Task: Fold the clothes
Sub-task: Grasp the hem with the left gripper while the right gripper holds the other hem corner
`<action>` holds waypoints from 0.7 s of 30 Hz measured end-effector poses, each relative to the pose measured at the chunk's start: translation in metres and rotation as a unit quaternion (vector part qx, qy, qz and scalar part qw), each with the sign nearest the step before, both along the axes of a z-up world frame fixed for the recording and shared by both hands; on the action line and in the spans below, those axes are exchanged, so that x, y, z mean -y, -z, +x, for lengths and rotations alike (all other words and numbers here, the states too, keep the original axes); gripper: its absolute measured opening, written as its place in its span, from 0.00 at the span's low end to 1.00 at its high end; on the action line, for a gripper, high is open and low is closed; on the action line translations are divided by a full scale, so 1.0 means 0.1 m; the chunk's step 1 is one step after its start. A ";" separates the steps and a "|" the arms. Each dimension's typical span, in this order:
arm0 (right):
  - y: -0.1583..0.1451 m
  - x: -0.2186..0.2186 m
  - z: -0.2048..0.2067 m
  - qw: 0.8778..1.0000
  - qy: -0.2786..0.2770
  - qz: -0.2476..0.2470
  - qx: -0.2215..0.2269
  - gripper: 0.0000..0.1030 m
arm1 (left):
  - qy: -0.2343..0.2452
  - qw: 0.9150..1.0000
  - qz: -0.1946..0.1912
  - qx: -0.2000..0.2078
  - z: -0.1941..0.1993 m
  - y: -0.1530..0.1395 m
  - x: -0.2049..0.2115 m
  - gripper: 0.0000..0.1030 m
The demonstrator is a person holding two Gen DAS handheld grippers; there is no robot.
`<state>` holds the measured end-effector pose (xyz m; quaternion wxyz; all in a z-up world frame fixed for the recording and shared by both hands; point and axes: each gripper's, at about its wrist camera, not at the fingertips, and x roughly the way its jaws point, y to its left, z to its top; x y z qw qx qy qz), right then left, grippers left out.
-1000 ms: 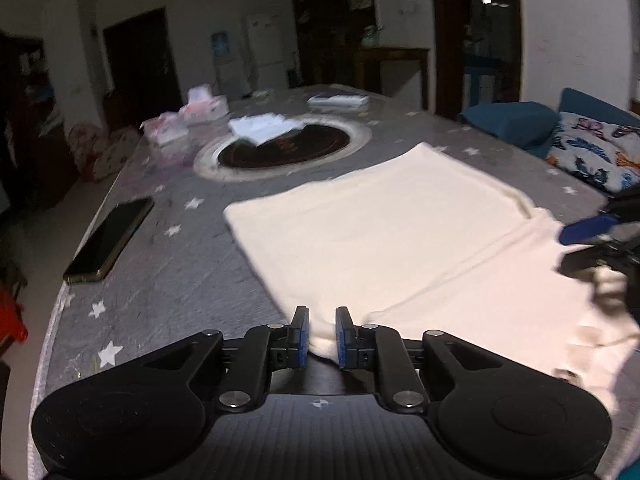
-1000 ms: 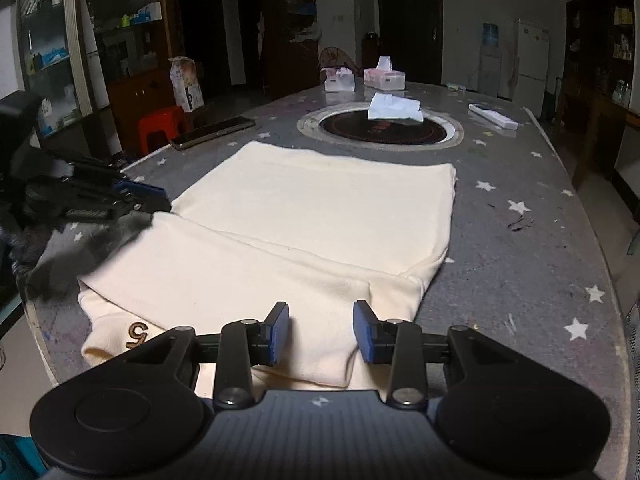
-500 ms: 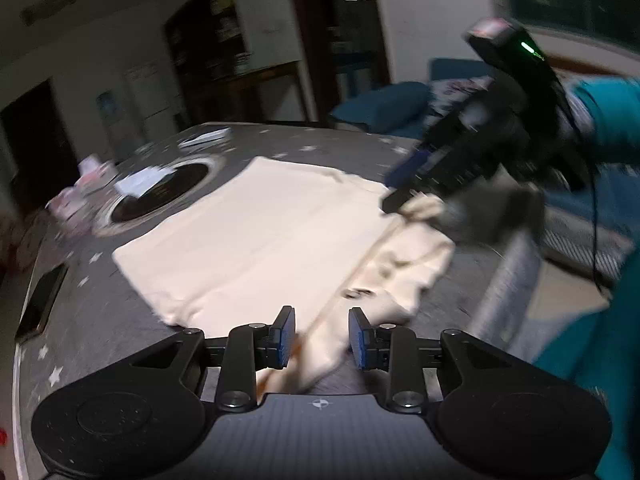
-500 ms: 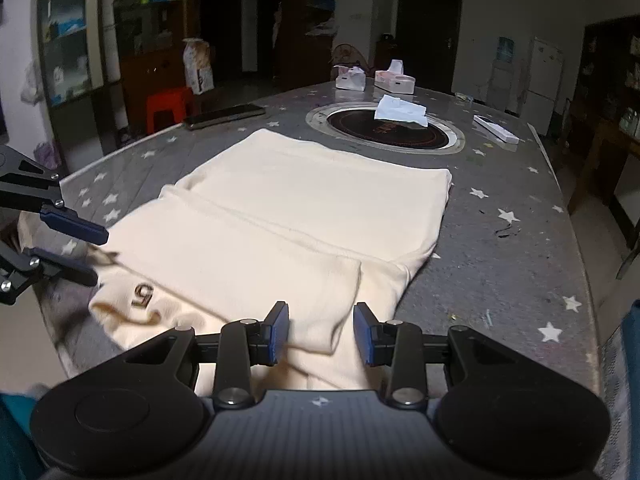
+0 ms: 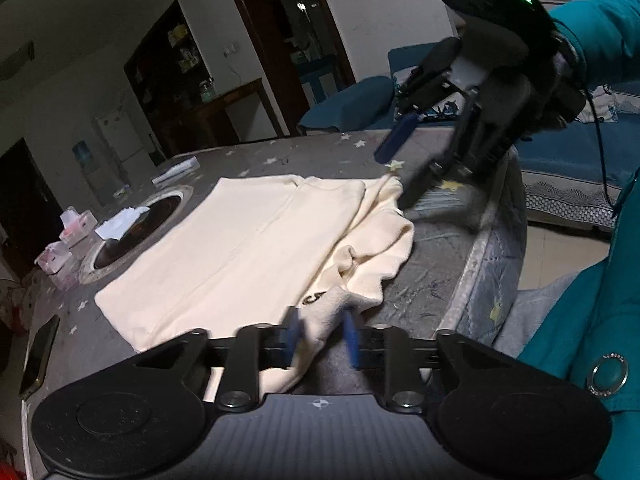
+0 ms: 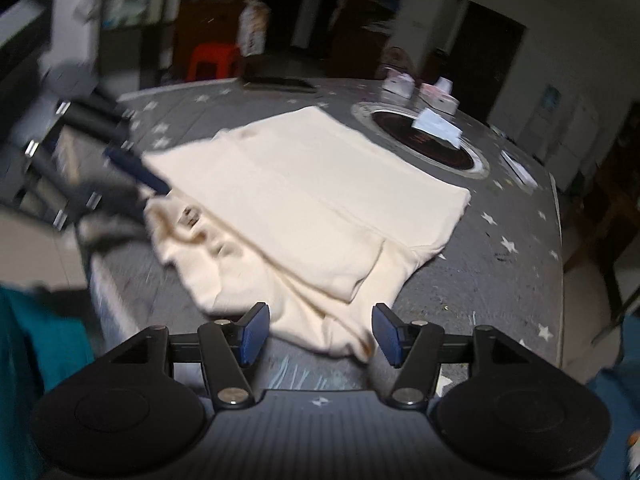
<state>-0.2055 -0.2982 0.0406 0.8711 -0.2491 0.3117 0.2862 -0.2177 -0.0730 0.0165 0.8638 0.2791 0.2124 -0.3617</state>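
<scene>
A cream garment [image 5: 240, 240] lies partly folded on the grey star-patterned table [image 5: 432, 280]; its near end is bunched and rumpled at the table edge. It also shows in the right wrist view [image 6: 320, 200]. My left gripper [image 5: 322, 336] is open, its jaws straddling the garment's near corner. My right gripper [image 6: 320, 334] is open over the garment's near hem. The right gripper also shows in the left wrist view [image 5: 394, 160], at the garment's far corner. The left gripper shows blurred in the right wrist view [image 6: 136, 168], at the bunched end.
A round inset cooktop [image 6: 424, 144] with a white tissue [image 6: 436, 126] sits mid-table. Tissue boxes [image 6: 420, 90] stand beyond it. A phone [image 5: 38, 356] lies at the left edge. A blue sofa [image 5: 560, 152] stands beside the table. A red stool [image 6: 212, 60] stands on the floor.
Both grippers have opened wider and pulled back toward the table edge. The garment's near end has become bunched and rumpled. The right wrist view has swung and blurred.
</scene>
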 end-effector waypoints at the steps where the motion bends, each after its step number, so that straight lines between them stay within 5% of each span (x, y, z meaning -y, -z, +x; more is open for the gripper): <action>1: 0.02 -0.01 -0.04 1.000 -0.009 -0.009 0.004 0.65 | -0.003 1.000 -0.004 0.001 0.01 -0.01 -0.01 0.09; 7: 0.11 -0.10 -0.14 0.997 -0.055 -0.038 0.033 0.67 | -0.040 0.998 -0.051 -0.006 0.21 -0.18 -0.12 0.06; 14: 0.19 -0.24 0.00 0.995 -0.084 -0.016 0.058 0.63 | -0.060 0.993 -0.094 -0.033 0.46 -0.30 -0.19 0.06; 21: 0.20 -0.30 0.28 0.996 -0.081 0.034 0.014 0.22 | -0.076 0.990 -0.102 -0.064 0.57 -0.26 -0.27 0.08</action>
